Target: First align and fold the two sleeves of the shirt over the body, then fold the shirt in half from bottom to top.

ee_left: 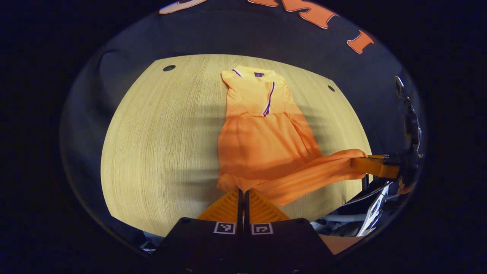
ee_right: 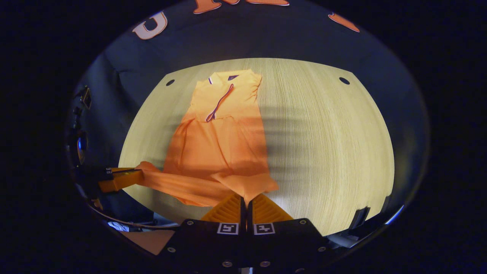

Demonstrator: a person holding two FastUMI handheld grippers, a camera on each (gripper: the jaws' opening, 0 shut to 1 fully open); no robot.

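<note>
Clearly no writing can be read: the small dark tag inside the collar is too tiny. An orange polo shirt (ee_left: 262, 133) with a dark-trimmed placket lies on a pale wooden table (ee_left: 159, 144), collar toward the far edge, sleeves folded over the body. At the near edge, the left gripper (ee_left: 242, 192) is clamped on one hem corner and the right gripper (ee_right: 246, 198) on the other, both lifted off the table.
</note>
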